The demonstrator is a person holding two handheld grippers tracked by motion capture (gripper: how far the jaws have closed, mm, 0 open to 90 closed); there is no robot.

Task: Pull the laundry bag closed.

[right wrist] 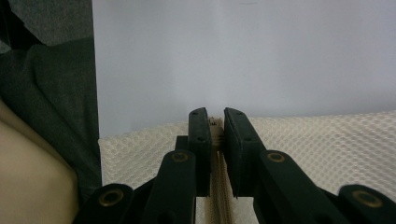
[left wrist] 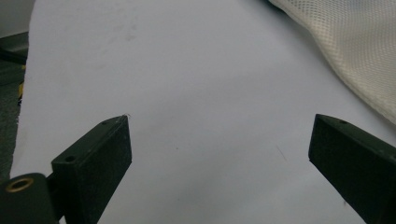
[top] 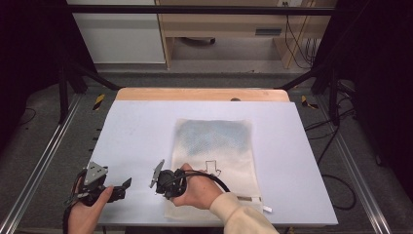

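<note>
A cream mesh bag (top: 214, 156) is laid flat on the pale table top (top: 136, 131), toward its near middle, with a zipper (right wrist: 216, 140) along one edge. At the bag's near left corner the zipper is pinched between the nearly closed jaws of the right gripper (right wrist: 214, 122), which is held in the right hand (top: 197, 187). The left gripper (left wrist: 219, 140) is held well left of the bag, jaws spread wide above bare table, the mesh edge lying off to one side.

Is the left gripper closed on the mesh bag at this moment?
No. In the left gripper view the left gripper stands wide open over bare table, with the mesh bag off to one side.
</note>
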